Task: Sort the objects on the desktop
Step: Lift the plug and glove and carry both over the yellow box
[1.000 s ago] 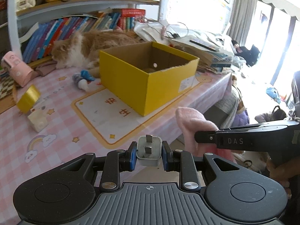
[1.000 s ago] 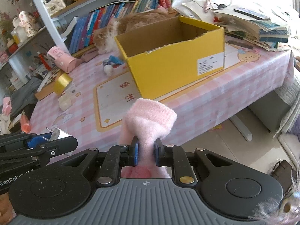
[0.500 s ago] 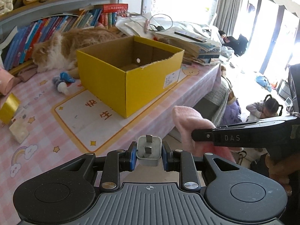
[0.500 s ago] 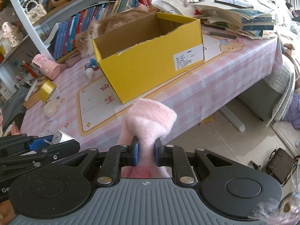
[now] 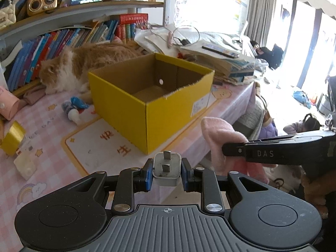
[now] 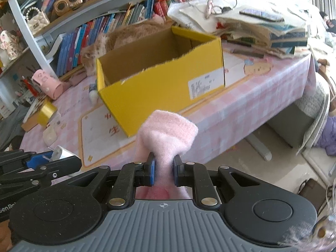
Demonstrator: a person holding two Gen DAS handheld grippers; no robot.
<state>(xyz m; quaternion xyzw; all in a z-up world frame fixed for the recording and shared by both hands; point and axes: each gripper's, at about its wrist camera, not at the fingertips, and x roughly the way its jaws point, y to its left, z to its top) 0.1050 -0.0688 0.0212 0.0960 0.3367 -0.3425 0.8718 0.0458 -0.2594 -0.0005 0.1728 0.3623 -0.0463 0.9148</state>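
- Left gripper [image 5: 167, 173]: jaws closed on a white plug adapter [image 5: 167, 170], whose metal prongs face up and away from the camera; in the right wrist view it enters at the lower left edge with the adapter's prongs just visible.
- Right gripper [image 6: 164, 169]: jaws closed on a fuzzy pink sock [image 6: 168, 136], pinched low down so that its open cuff stands above the blue pads; in the left wrist view the sock [image 5: 220, 138] hangs from the black finger marked "DAS" at the right.
- Both grippers are held off the near edge of the table [image 5: 52, 142], side by side, the sock to the right of the adapter.
- Yellow cardboard box [image 5: 151, 98]: open at the top, brown inside, standing on a white mat with an orange border in the middle of the pink checked tablecloth, beyond both grippers. No object is visible on the part of its floor that shows.
- Orange and white cat [image 5: 84, 65]: lying on the table just behind the box, in front of a row of books [image 5: 42, 48].
- Left part of the table: a small blue and white toy [image 5: 73, 109], a yellow roll of tape [image 5: 12, 138] and a pale cream block [image 5: 25, 167], all well apart from the box.
- Far right of the table: a heap of papers [image 5: 220, 56] with a cable on top.
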